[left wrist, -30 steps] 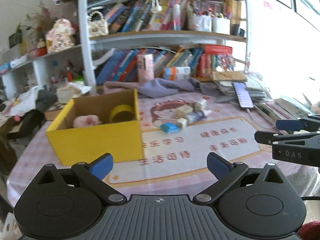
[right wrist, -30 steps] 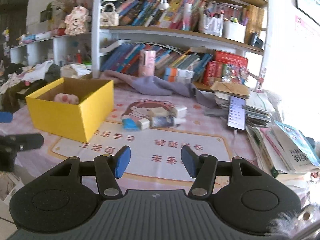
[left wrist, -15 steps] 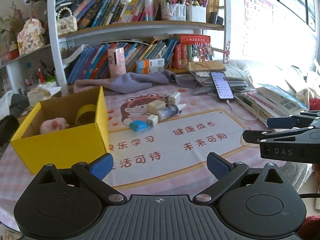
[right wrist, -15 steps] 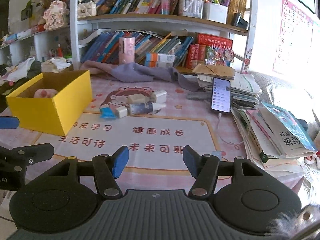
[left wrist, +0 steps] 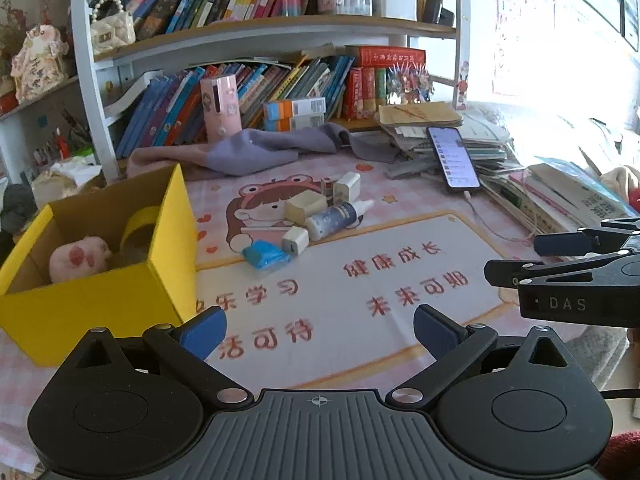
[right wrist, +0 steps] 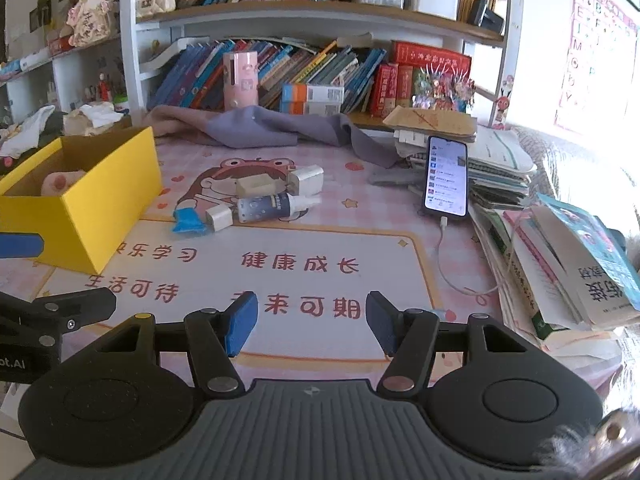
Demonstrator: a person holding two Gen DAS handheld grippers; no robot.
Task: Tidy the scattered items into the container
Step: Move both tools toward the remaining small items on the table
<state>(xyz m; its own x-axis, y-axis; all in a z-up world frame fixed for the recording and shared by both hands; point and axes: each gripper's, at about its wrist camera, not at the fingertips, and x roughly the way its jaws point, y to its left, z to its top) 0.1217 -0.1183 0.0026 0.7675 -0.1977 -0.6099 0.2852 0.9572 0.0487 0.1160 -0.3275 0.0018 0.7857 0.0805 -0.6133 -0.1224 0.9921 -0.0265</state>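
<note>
From the left wrist view, the left gripper (left wrist: 320,330) hangs over the near part of the table mat (left wrist: 400,240). Its two blue pads are spread wide, with nothing between them. To the left sits the yellow box (left wrist: 100,300), open at the top. Inside it lie a pink soft toy (left wrist: 78,258) and a yellow tape roll (left wrist: 138,226). In the middle of the mat, farther away, is a little pile of things: a blue packet (left wrist: 264,254), a small white plug (left wrist: 295,240) just beside it, a blue-and-white bottle (left wrist: 338,216) lying on its side, a cream block (left wrist: 305,207), and a bigger white plug (left wrist: 346,188) at the far end. They lie well apart from the pads. At the right edge the right gripper (left wrist: 520,258) pokes in, seen from the side. A phone (left wrist: 454,158) leans on a stack of books at the far right.

From the right wrist view, the right gripper (right wrist: 308,322) is over the near part of the mat (right wrist: 360,240). Its blue pads stand apart, and nothing is between them. The pile is far and a bit left: the blue packet (right wrist: 188,220), the small plug (right wrist: 219,217), the bottle (right wrist: 268,206), the cream block (right wrist: 256,184) and the bigger plug (right wrist: 306,179). The yellow box (right wrist: 100,200) is at the far left with the pink toy (right wrist: 60,180) in it. The left gripper (right wrist: 52,280) shows at the left edge. The phone (right wrist: 446,176) stands at the right, with its cable (right wrist: 444,256) trailing toward the near side.
</note>
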